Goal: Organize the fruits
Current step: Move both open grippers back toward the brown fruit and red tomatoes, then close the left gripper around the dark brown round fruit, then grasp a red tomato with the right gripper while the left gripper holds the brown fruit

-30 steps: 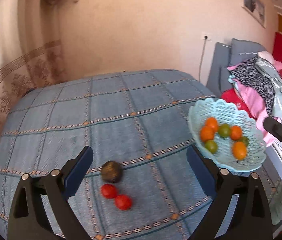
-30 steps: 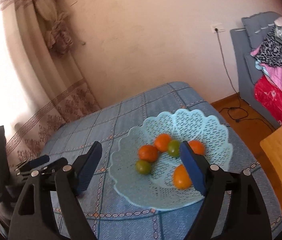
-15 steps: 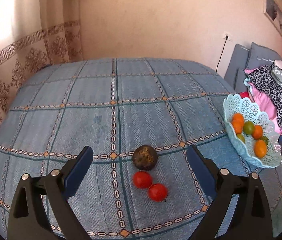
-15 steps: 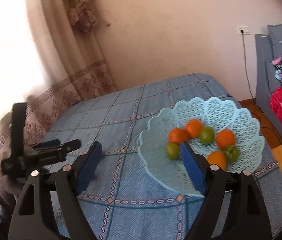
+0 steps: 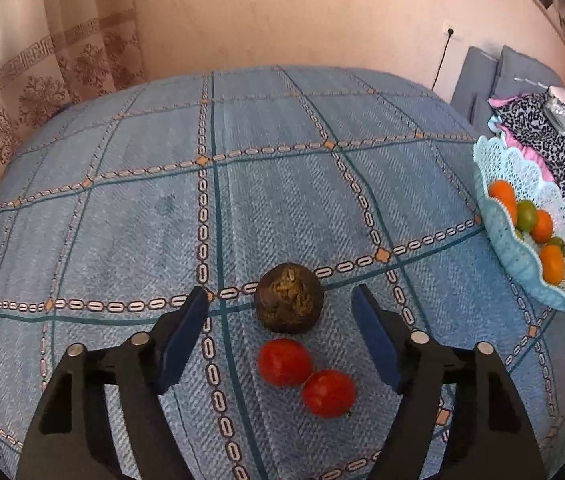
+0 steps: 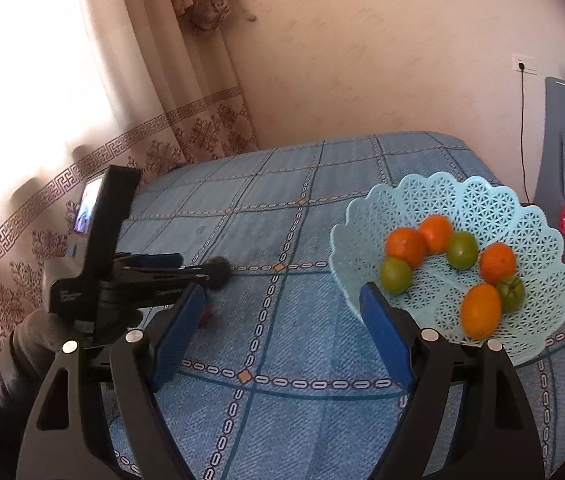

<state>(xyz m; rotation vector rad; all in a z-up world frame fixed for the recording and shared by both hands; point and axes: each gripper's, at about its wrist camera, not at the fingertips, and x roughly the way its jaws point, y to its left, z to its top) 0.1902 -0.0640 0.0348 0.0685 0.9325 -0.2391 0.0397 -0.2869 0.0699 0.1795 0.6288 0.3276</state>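
Basket (image 6: 454,196) of pale blue lattice sits ahead-right of the empty, open right gripper (image 6: 282,330), holding orange and green fruit. Open left gripper (image 5: 280,338) should lower evenly around the dark, rough round fruit (image 5: 289,298) just ahead; two glossy tomatoes (image 5: 285,361) lie between its fingers.

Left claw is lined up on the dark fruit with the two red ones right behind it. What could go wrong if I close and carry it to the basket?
1. The dark round fruit looks to touch the nearer-lying red tomato; closing the open left claw may nudge it and its neighbour rolling.
2. The basket sits near the table edge and already holds seven fruits; a dropped fruit could bounce out.
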